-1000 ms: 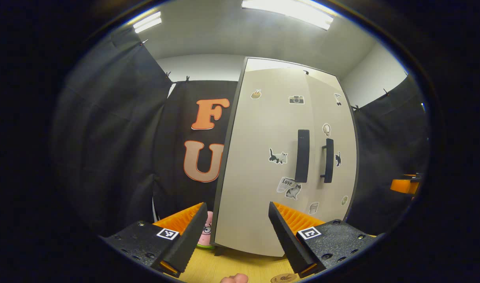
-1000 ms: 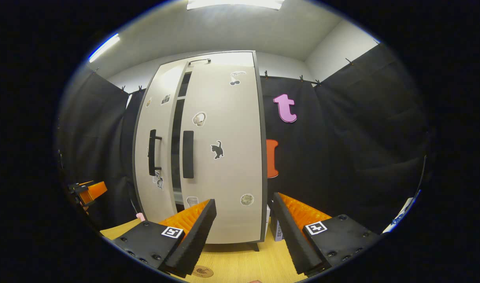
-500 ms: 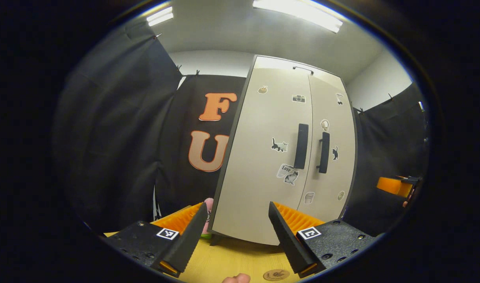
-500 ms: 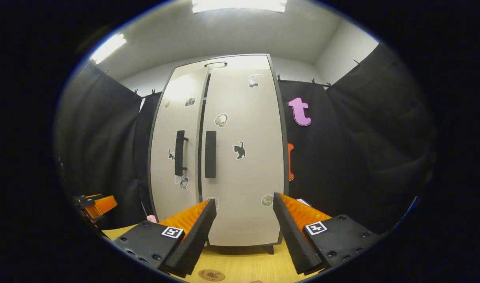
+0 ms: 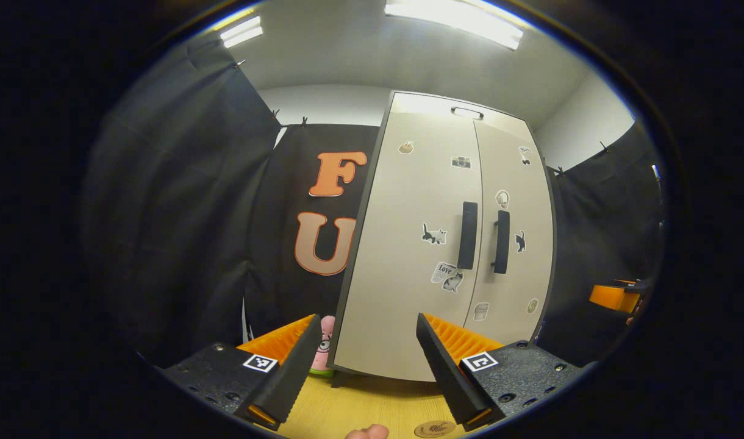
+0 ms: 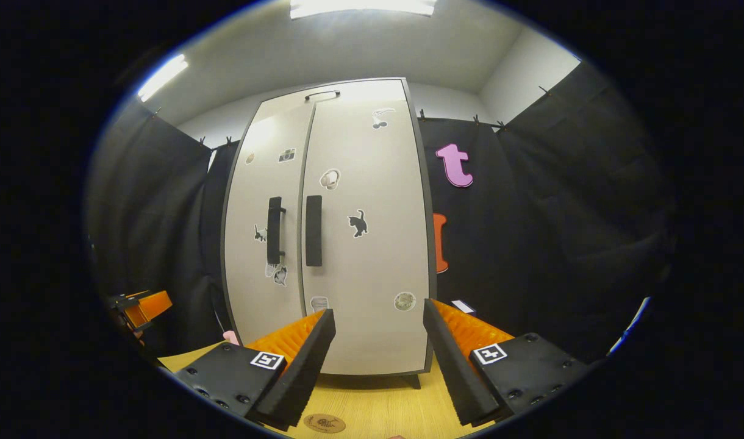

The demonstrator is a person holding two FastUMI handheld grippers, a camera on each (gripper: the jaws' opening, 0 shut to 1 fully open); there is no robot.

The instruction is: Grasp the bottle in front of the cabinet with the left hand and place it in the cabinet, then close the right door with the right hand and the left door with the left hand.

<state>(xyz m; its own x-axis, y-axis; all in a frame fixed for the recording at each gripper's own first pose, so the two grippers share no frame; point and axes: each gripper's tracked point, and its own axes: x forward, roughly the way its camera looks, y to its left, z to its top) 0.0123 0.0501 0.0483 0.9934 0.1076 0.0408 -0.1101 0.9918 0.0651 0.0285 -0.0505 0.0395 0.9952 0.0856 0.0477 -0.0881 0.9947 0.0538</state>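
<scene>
cabinet (image 6: 347,244) with both doors shut, standing on the wooden tabletop (image 6: 378,408)

left hand-held gripper (image 5: 360,366) and right hand-held gripper (image 6: 378,360) each hang released, jaws spread and empty, just above the tabletop and apart from the cabinet. a small round disc (image 6: 324,422) lies on the wood. a pink toy (image 5: 324,350) stands beside the cabinet's left side. black cloth walls enclose the booth under ceiling strip lights (image 5: 451,15). i cannot see the bottle.
</scene>
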